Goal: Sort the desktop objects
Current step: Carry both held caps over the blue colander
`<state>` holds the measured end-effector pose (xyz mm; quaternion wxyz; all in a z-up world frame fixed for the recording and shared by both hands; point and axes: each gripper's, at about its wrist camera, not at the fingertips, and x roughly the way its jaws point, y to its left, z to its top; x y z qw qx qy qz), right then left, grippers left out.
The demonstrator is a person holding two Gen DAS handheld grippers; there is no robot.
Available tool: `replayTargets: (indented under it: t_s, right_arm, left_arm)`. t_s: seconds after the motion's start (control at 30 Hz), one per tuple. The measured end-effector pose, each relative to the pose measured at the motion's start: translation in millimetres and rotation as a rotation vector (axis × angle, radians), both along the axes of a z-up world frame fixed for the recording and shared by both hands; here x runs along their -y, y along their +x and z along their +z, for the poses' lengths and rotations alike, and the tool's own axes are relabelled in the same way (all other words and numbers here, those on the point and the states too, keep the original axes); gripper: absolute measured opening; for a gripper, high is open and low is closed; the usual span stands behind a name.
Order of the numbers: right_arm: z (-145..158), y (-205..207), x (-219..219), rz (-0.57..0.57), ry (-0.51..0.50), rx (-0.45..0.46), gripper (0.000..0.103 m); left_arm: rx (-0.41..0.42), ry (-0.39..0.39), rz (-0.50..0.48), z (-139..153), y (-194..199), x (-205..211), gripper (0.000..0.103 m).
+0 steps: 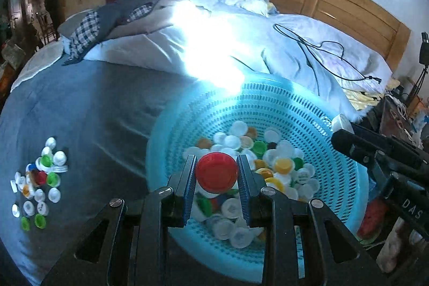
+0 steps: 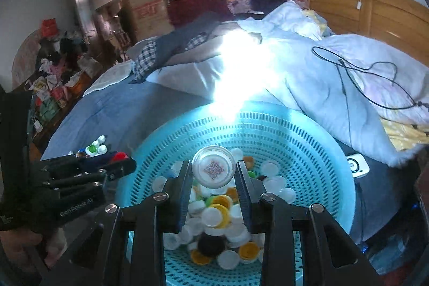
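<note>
Over the turquoise basket (image 1: 268,103) of mixed caps at lower centre, the left gripper (image 1: 216,173) pinches a red cap (image 1: 216,171), while the right gripper (image 2: 213,172) clamps a white cap (image 2: 213,168) bearing a printed code. At lower left, sorted caps (image 1: 40,178) lie on the blue sheet (image 1: 93,111).

basket (image 2: 308,130) near rim cut off, sheet glare-washed (both views)

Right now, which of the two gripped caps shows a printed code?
The white cap in the right gripper; the left gripper holds a plain red cap.
</note>
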<state>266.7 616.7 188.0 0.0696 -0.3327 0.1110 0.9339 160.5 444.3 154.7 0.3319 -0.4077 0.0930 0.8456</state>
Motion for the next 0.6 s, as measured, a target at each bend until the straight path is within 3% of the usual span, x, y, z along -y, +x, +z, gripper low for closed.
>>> replayTargets:
  t_s: [0.6]
  right_arm:
    - [-16,-4,-5,0.011,-0.044,0.013,0.035]
  left_arm:
    - [-0.009,-0.032,-0.053,2,10,-30,0.025]
